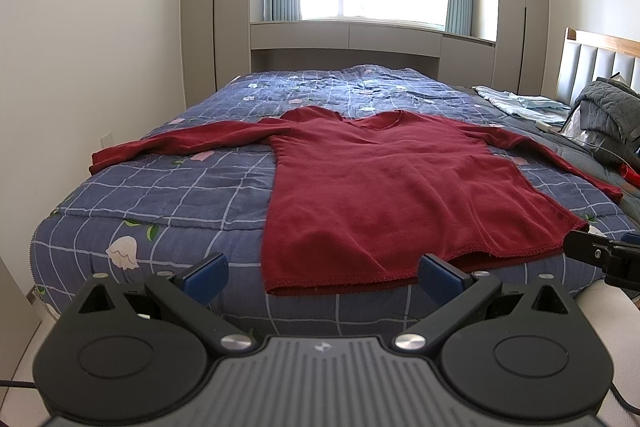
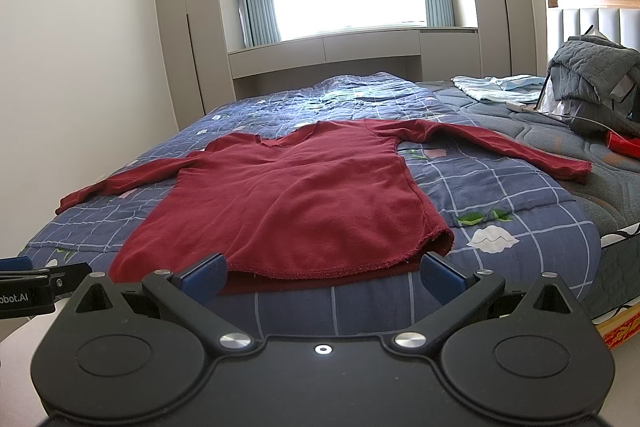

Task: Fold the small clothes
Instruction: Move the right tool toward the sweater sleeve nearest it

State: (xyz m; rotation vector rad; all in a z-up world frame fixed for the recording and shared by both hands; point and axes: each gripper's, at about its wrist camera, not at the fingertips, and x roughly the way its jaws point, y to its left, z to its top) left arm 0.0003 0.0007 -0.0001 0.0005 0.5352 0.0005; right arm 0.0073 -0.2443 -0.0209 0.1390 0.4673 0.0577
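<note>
Shirt (image 1: pixel 376 187) hem lies just ahead of your left gripper (image 1: pixel 322 273) and right gripper (image 2: pixel 324 273) (both spread apart, empty), collar farthest.

Bed (image 1: pixel 168 195) carried a blue checked quilt (image 1: pixel 132 187) with flower prints. Red top (image 1: pixel 384 187) lay flat on quilt, sleeves spread to both sides, hem at near edge. Toward headboard (image 2: pixel 592 15): pale blue cloth (image 2: pixel 496 85), grey heaped blanket (image 2: pixel 592 67), white cable, small red item (image 2: pixel 622 145).
</note>
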